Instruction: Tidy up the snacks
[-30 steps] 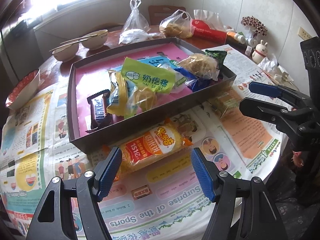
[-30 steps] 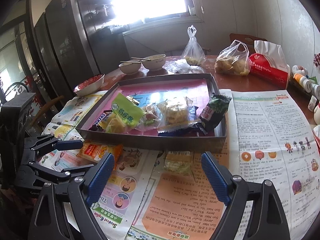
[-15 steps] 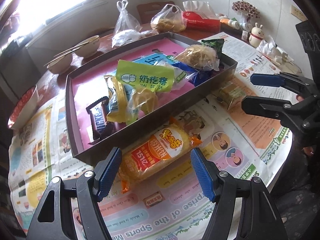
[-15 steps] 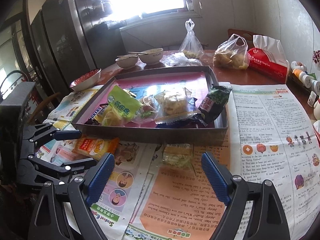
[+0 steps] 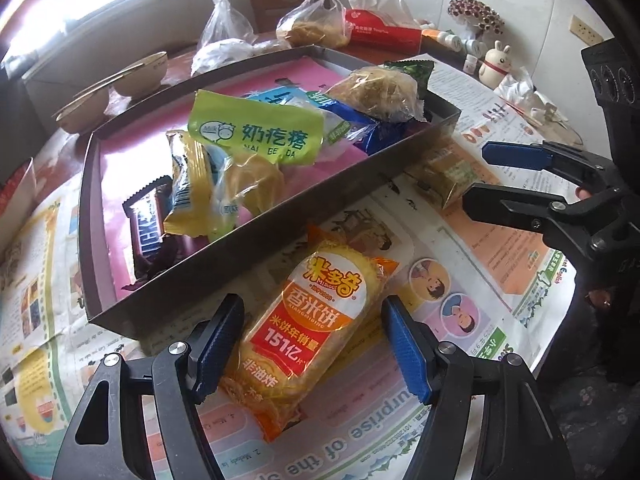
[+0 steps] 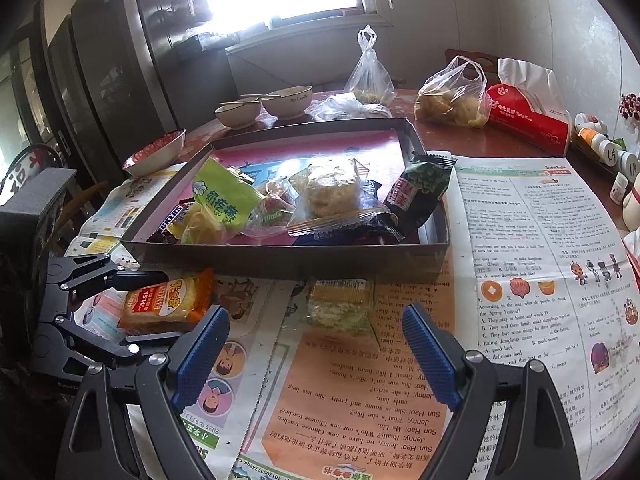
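A shallow dark cardboard tray [image 5: 224,276] with a pink floor sits on a newspaper-covered counter [image 6: 540,240]. Inside it lie a Snickers bar [image 5: 146,226], a light green milk-snack packet [image 5: 256,130], yellow wrapped cakes [image 5: 248,184], a clear-wrapped crumbly pastry [image 5: 376,90] on a blue wrapper, and a dark green pea packet [image 6: 420,192] leaning on the tray's right wall.

Outside the tray, just beside its near wall, an orange rice cracker packet [image 5: 316,320] lies flat on the newspaper. The left hand-held gripper [image 5: 314,352] has its jaws spread wide on either side of the packet, pads not touching it. Compared with a second ago, this gripper has come lower and the packet now fills the gap between the blue pads rather than lying ahead of them.

The right hand-held gripper [image 6: 316,356] is also open and empty, above the newspaper, with a small pale green wrapped cake [image 6: 340,304] lying ahead of it near the tray; its view is nearly unchanged.

Only the right wrist view shows the dark refrigerator [image 6: 108,60], two bowls [image 6: 264,106] with chopsticks, and the left hand-held gripper straddling the packet from the side. Only the left view shows a rabbit figurine [image 5: 496,64].
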`<state>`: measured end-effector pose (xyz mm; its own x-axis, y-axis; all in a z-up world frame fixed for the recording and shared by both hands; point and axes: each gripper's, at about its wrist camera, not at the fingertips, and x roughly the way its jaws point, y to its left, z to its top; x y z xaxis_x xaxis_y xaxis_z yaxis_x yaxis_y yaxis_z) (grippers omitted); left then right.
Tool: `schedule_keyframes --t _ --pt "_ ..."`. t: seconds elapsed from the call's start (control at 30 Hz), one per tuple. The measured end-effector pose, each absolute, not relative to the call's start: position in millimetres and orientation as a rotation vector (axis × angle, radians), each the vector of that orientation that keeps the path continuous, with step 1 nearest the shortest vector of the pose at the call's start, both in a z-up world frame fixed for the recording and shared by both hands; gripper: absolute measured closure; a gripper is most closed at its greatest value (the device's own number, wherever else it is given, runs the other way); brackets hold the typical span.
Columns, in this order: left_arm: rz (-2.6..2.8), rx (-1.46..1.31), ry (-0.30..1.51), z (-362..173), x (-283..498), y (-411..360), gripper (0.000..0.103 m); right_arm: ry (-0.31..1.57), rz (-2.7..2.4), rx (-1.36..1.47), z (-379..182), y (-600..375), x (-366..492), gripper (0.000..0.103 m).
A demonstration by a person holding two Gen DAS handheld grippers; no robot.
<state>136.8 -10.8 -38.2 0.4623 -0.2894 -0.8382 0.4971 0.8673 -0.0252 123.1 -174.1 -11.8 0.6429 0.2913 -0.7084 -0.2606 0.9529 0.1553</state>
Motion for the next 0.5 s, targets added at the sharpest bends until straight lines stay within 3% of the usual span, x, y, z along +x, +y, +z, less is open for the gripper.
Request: schedule_keyframes --t 0.27,0.5 --pt "-0.493 0.223 0.973 -38.6 131.1 -23.4 0.032 0.819 0.298 0.03 -17.6 -178.0 125.7 0.015" --pt "-0.479 0.184 0.975 -36.2 130.1 -24.1 0.044 0.827 0.261 0.02 -25.6 -182.8 132.7 0.015"
